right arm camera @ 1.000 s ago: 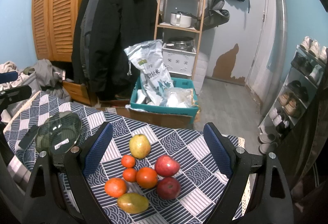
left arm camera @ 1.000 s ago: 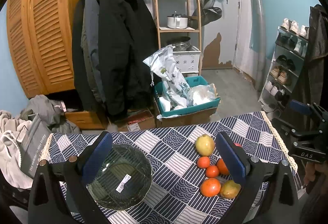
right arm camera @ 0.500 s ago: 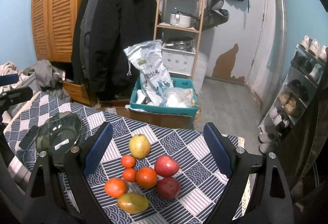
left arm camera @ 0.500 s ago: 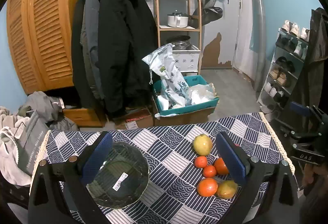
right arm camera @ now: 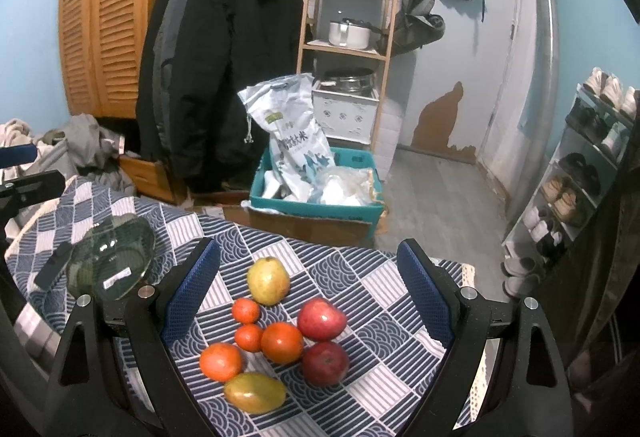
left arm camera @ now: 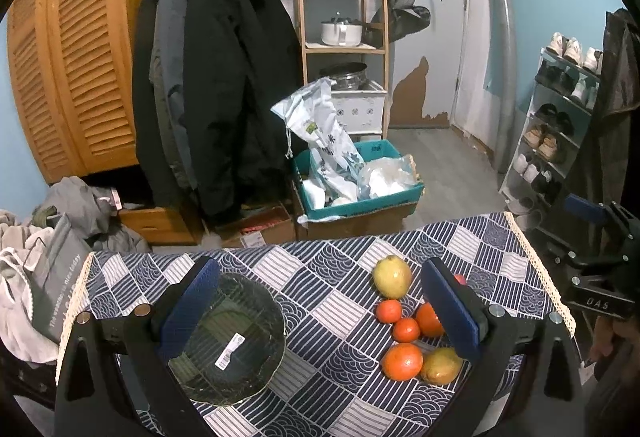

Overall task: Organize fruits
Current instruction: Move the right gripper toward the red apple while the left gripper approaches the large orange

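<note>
Left wrist view: left gripper (left arm camera: 320, 313) spread wide, holding nothing; glass bowl (left arm camera: 230, 339) empty on the cloth (left arm camera: 320, 269); fruits (left arm camera: 404, 329) loose to its right, apples mostly hidden behind a finger. Nothing sorted yet, by appearance.

Right wrist view: right gripper (right arm camera: 310, 291) spread wide, holding nothing, above the fruits (right arm camera: 280, 333); both apples (right arm camera: 322, 319) plain here, bowl (right arm camera: 110, 267) far left.

Black coat (right arm camera: 224, 57) hangs beside louvered wardrobe (right arm camera: 100, 21). Teal crate (right arm camera: 320, 197) holds 1 rice bag (right arm camera: 288, 133). White pot (right arm camera: 348, 33) on wooden shelf.
</note>
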Demonstrator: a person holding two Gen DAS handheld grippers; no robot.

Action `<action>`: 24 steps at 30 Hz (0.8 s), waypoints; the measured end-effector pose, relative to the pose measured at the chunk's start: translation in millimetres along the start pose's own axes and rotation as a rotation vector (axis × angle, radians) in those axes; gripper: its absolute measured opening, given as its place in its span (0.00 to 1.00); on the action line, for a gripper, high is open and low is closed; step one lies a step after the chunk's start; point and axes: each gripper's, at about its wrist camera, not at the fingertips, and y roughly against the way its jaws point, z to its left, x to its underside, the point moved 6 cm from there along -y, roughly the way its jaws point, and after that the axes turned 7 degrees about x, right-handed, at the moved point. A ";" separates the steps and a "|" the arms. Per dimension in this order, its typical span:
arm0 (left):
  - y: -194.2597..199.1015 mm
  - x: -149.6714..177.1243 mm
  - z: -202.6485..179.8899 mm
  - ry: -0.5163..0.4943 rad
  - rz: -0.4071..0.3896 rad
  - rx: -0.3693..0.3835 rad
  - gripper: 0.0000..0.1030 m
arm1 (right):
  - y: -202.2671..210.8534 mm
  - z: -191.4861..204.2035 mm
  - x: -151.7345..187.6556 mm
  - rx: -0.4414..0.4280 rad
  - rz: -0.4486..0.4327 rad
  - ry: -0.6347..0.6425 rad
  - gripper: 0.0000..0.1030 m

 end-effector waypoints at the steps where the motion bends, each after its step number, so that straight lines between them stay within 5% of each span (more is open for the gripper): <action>1: -2.0 2.0 0.1 0.001 0.007 0.002 0.99 | -1.8 -1.1 1.5 0.001 0.008 -0.002 0.86; 24: -84.5 67.6 -32.7 -0.084 0.257 0.056 0.99 | -61.0 -16.6 69.5 0.003 0.258 0.007 0.86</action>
